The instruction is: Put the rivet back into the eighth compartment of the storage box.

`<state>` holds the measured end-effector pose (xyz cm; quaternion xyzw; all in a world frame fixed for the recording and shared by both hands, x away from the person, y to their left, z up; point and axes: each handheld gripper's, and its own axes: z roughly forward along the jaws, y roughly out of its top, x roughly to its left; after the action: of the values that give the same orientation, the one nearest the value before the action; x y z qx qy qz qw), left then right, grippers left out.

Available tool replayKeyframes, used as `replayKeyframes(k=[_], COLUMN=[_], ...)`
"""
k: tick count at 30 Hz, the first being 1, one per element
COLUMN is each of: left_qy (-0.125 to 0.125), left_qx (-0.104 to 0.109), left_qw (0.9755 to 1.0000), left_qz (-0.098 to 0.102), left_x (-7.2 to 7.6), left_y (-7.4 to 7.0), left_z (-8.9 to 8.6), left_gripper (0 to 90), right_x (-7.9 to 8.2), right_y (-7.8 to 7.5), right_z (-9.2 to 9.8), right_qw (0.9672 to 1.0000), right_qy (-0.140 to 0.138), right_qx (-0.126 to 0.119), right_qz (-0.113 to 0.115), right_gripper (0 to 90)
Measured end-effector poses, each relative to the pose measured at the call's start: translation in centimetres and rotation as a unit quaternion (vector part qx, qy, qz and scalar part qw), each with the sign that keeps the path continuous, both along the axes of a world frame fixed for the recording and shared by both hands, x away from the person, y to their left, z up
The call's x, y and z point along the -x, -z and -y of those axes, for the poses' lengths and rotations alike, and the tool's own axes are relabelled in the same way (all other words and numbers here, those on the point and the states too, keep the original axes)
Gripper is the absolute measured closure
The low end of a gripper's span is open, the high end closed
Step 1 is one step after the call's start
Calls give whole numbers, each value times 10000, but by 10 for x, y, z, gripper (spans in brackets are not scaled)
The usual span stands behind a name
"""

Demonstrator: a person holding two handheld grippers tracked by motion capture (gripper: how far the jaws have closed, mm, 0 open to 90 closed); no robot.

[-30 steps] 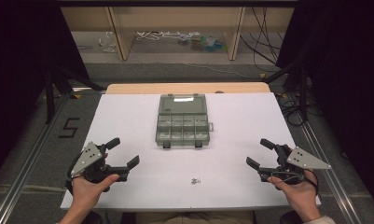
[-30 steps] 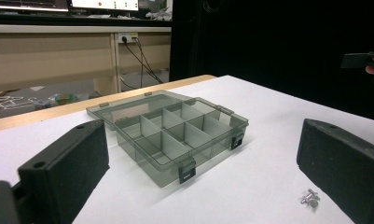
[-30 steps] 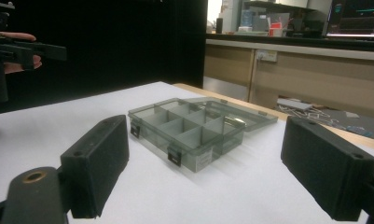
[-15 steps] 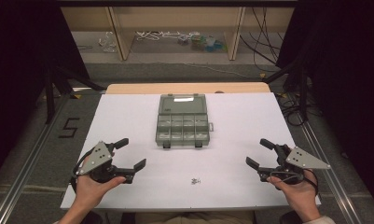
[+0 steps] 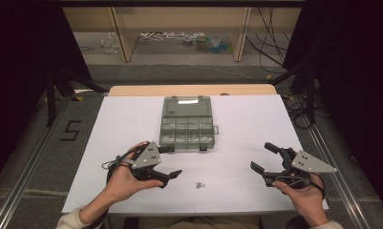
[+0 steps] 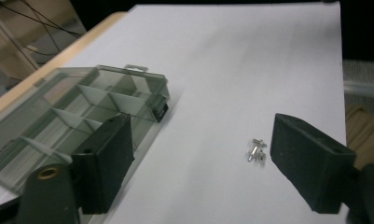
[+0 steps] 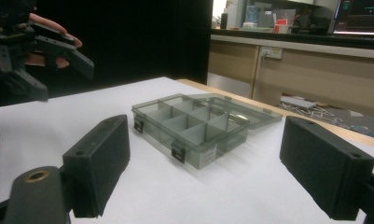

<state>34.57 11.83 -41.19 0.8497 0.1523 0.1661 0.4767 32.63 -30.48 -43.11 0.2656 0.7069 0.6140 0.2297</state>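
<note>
Two grippers over a white table [image 5: 132, 114], one in each of the person's hands. Left gripper [image 5: 172, 162] sits nearest the bottom edge in the high view, jaws spread with nothing between them, though they've just been closing a bit. Just ahead of its tips, slightly off to the outer-jaw side, there's a tiny cluster of small metal screws [image 5: 198, 183] lying loose on the white surface; in the left gripper view the screws [image 6: 257, 150] show up right beside the inner face of one jaw, not touching it. Right gripper [image 5: 260, 157] hangs well apart from that, over on the other side of the table, jaws wide open and empty too. Further out from both grippers is the smoky clear organizer box [image 5: 186, 131], lid flipped open and lying flat behind it, dividers visible. From the right gripper view the box [image 7: 194, 128] sits framed between the jaws, compartments look empty as far as can be told.
</note>
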Motion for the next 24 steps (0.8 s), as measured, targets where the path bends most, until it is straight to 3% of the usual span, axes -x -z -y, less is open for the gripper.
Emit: replayKeyframes(k=[2,7,10,13,14,17,18,19,24], left_qy=[182,510,704,899,1082,1200,1261,1261,1423], left_qx=[-247,-596,-829,-1246,-1533,-1572,-1653,-1653,-2153], left_qw=[9995,9969,9940,9881,9822,9802,9780,9780,9658], left_qz=[-74,-11,-80,-45,29,-81,-203,-203,-252], left_x=[-3,-9,-13,-17,-20,-22,-24,-24,-29], left_y=[2,6,8,9,7,8,10,10,17], left_z=[12,33,45,57,61,68,74,74,88], left_gripper=[224,288,314,336,374,406,430,435,470], right_x=[0,0,0,1,0,0,0,0,0], right_y=[0,1,1,0,0,0,1,0,1], right_z=[0,-2,-2,0,-2,-1,-2,-1,-2], right_qw=[10000,9999,9999,9999,10000,9998,9999,9998,10000], right_qy=[-18,-105,-121,-113,-53,-122,-111,-127,-38], right_qx=[8,-77,-83,85,35,144,38,149,20], right_qz=[-5,-4,-22,-92,19,-89,-35,-97,10], right_gripper=[170,171,172,173,173,175,175,175,177])
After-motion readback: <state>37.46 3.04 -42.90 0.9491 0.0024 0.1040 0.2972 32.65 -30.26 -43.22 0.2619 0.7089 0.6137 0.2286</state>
